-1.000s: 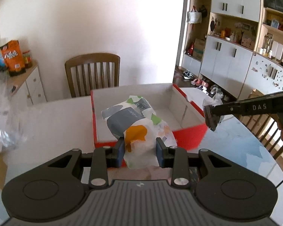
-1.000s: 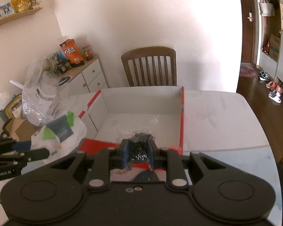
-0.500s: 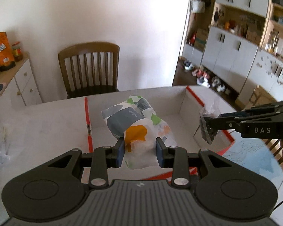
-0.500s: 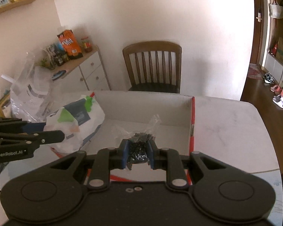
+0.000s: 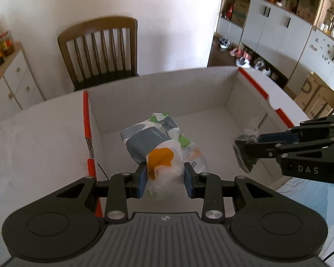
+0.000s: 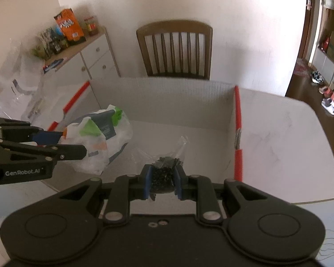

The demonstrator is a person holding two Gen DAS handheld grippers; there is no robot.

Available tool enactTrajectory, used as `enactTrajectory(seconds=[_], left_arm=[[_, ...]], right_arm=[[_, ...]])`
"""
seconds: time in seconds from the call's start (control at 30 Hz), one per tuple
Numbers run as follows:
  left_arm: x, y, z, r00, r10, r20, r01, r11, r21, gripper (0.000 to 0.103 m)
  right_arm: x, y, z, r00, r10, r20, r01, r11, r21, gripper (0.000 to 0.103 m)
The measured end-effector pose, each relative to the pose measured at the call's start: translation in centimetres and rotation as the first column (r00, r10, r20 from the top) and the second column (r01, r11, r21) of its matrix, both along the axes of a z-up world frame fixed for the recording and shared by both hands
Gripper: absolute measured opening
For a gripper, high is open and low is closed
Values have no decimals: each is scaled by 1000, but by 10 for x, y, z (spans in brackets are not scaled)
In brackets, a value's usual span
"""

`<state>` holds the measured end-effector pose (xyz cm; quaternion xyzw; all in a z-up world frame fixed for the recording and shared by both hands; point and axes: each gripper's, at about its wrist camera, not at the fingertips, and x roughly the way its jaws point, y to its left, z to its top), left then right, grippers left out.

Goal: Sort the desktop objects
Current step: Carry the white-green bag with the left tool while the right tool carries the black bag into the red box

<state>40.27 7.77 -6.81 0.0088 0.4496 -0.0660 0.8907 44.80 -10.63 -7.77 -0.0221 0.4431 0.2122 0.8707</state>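
Note:
My left gripper (image 5: 165, 179) is shut on a patterned tissue pack (image 5: 153, 143) in white, grey, green and orange wrapping, held over the left part of an open white cardboard box with red edges (image 5: 167, 93). In the right wrist view the same tissue pack (image 6: 100, 133) hangs from the left gripper (image 6: 62, 142) inside the box (image 6: 167, 95). My right gripper (image 6: 162, 183) is shut on a small clear bag of black bits (image 6: 164, 173), held over the box floor. From the left wrist view, that bag (image 5: 245, 151) sits in the right gripper (image 5: 258, 142) near the box's right wall.
A wooden chair (image 5: 100, 49) stands behind the table. A white drawer cabinet (image 6: 86, 60) with snack packs is at the far left, with clear plastic bags (image 6: 17, 75) beside it. White marble tabletop (image 6: 282, 146) spreads right of the box. Cupboards (image 5: 278, 26) line the right wall.
Both grippers moved forward and down with their loads, from in front of the box's near edge to over its inside. Neither grip changed.

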Motion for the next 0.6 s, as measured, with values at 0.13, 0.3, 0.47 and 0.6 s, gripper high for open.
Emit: enactTrajectory(seconds=[0.13, 0.3, 0.47, 0.6], left_arm=[[7, 0, -9, 999, -18, -35, 18, 1000, 4, 33], [14, -3, -19, 996, -36, -77, 37, 999, 13, 33], [19, -5, -25, 995, -36, -97, 38, 999, 15, 33], [26, -6, -30, 990, -30, -138, 30, 1000, 0, 33]], right_arm=[[7, 3, -11, 999, 1, -35, -1, 1000, -12, 22], [12, 5, -21, 998, 1, -69, -3, 999, -36, 22], [9, 5, -27, 995, 3, -97, -8, 998, -54, 22], [9, 7, -29, 994, 6, -106, -12, 998, -57, 22]])
